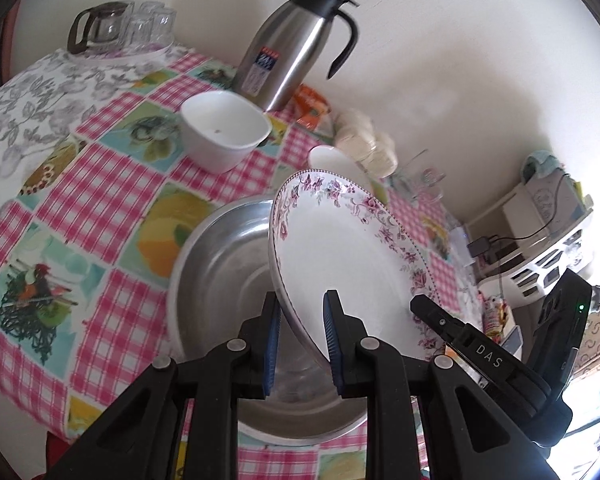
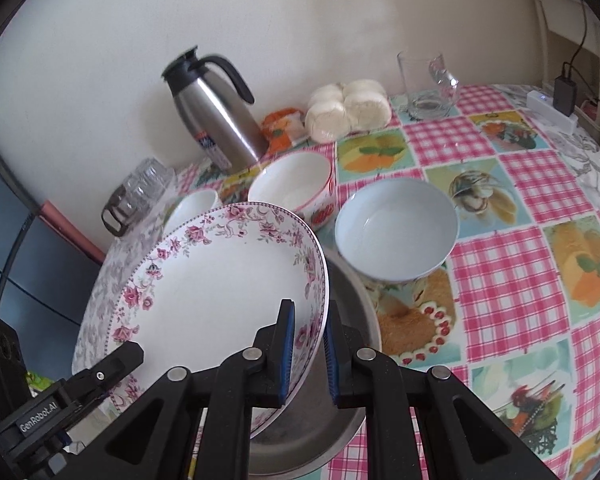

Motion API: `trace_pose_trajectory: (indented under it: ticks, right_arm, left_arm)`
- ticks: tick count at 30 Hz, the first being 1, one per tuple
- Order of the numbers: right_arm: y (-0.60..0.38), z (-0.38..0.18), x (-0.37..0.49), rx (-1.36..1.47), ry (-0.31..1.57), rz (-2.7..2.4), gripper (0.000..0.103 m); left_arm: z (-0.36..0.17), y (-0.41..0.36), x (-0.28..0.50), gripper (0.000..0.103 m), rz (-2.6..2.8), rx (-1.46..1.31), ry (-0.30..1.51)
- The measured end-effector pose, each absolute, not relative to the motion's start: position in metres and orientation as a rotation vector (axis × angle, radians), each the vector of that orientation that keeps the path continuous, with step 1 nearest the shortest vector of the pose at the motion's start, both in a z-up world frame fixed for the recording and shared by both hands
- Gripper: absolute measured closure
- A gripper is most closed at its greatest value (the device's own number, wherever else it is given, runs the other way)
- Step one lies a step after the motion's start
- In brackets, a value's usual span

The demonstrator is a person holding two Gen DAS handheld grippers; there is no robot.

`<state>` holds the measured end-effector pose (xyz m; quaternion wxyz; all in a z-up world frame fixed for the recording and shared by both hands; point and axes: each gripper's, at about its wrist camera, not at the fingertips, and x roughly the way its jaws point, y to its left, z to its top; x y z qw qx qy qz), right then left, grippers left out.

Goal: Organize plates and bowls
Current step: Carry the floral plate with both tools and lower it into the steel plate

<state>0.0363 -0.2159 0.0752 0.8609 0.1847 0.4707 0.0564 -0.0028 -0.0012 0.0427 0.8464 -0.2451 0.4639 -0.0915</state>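
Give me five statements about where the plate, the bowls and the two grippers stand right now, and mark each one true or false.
1. The floral plate is gripped at its rim by both grippers. True: the left gripper and the right gripper each have fingers on either side of its edge.
2. The plate lies flat on the tablecloth. False: it is tilted above the metal basin.
3. The steel thermos jug lies on its side. False: it stands upright near the wall.
4. The pale blue bowl is empty. True.
5. The square white bowl sits inside the basin. False: it stands on the tablecloth, apart from the basin.
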Motion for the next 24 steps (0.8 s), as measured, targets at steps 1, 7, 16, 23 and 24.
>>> trace_pose_trajectory:
  ticks: [1, 7, 16, 23, 24]
  right_arm:
    - [-0.214, 0.072, 0.037, 0.385, 0.998, 0.119, 0.087]
    - [-0.21, 0.058, 0.041, 0.377, 1.039, 0.11, 0.087]
    - [-0.204, 0.039, 0.044, 0.361, 1.101, 0.096, 0.087]
    - [-0.2, 0.03, 0.045, 0.346, 1.128, 0.101, 0.087]
    - [-0.199, 0.03, 0.045, 0.343, 1.128, 0.102, 0.087]
  left_arm:
    - [0.04, -0.001, -0.002, 0.08, -0.186, -0.517, 0.994]
    - [0.022, 0.003, 0.002, 0.079, -0.152, -0.536, 1.082]
    - [0.011, 0.0, 0.006, 0.078, -0.124, -0.512, 1.128]
    - [0.004, 0.002, 0.007, 0.081, -0.112, -0.52, 1.155]
    - [0.004, 0.001, 0.007, 0.081, -0.112, -0.52, 1.159]
